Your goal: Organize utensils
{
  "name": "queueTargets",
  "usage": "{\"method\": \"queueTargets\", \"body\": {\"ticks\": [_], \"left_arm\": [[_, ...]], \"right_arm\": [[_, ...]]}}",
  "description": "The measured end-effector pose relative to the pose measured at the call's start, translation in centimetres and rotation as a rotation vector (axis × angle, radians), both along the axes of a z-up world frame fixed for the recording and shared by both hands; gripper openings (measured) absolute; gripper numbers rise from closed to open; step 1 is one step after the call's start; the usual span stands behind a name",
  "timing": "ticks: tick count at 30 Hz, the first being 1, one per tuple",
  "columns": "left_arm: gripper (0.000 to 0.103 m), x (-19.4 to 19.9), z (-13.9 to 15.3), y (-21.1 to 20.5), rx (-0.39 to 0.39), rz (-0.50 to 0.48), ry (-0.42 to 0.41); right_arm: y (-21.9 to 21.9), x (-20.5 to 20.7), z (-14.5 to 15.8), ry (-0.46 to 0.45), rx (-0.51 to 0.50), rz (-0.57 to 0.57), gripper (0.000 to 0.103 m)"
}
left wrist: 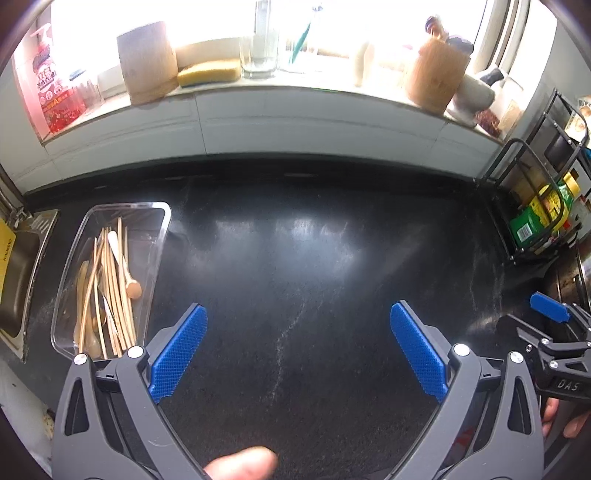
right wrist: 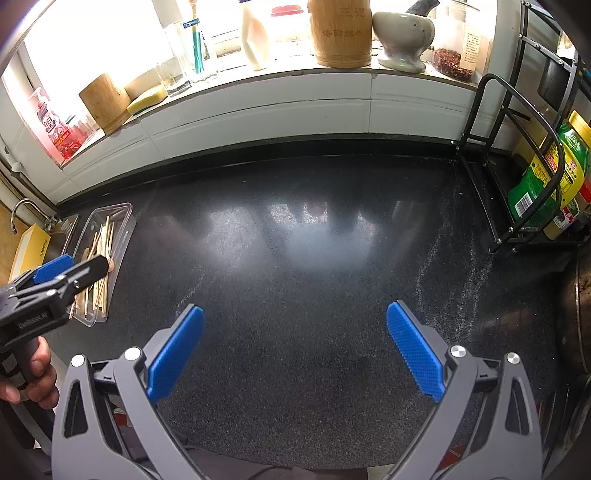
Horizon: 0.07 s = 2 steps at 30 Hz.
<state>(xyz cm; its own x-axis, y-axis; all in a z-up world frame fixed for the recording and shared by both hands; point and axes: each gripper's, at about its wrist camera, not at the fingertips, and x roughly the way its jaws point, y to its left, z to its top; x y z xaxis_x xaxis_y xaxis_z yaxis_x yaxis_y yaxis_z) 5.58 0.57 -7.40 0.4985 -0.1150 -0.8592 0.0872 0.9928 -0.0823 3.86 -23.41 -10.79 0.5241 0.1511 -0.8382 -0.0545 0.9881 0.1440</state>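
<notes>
Left gripper (left wrist: 298, 345) spread wide, blue pads (left wrist: 180, 349) well apart, nothing between them, poised over bare black countertop (left wrist: 295, 258). Right gripper (right wrist: 294, 349) likewise wide open and empty above the same dark speckled surface. Just left of the left gripper's near finger, a clear plastic tray (left wrist: 162, 236) lying on the counter, filled with wooden chopsticks (left wrist: 114, 288) and wooden spoons (left wrist: 133, 290) in a loose heap, handles crossing. Beyond the tray to the left, edge of a steel sink (left wrist: 18, 288). At the far right, a black wire rack (right wrist: 517, 155) holding green and yellow bottles (right wrist: 535, 181). Along the bright windowsill behind: bamboo holder (right wrist: 341, 33), stone mortar (right wrist: 402, 38), yellow sponge (left wrist: 208, 72), glass tumbler (left wrist: 260, 55), red soap pouch (left wrist: 51, 92). Each gripper visible at the edge of the other's view, held in a hand (right wrist: 40, 373).
</notes>
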Motion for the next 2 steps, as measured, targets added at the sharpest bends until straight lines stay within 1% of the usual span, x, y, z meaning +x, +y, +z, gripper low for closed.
{"method": "queueTargets", "body": {"ticks": [2], "left_arm": [[0.097, -0.11, 0.01, 0.0, 0.009, 0.005, -0.002]], "right_arm": [[0.14, -0.15, 0.02, -0.001, 0.0, 0.0, 0.096]]}}
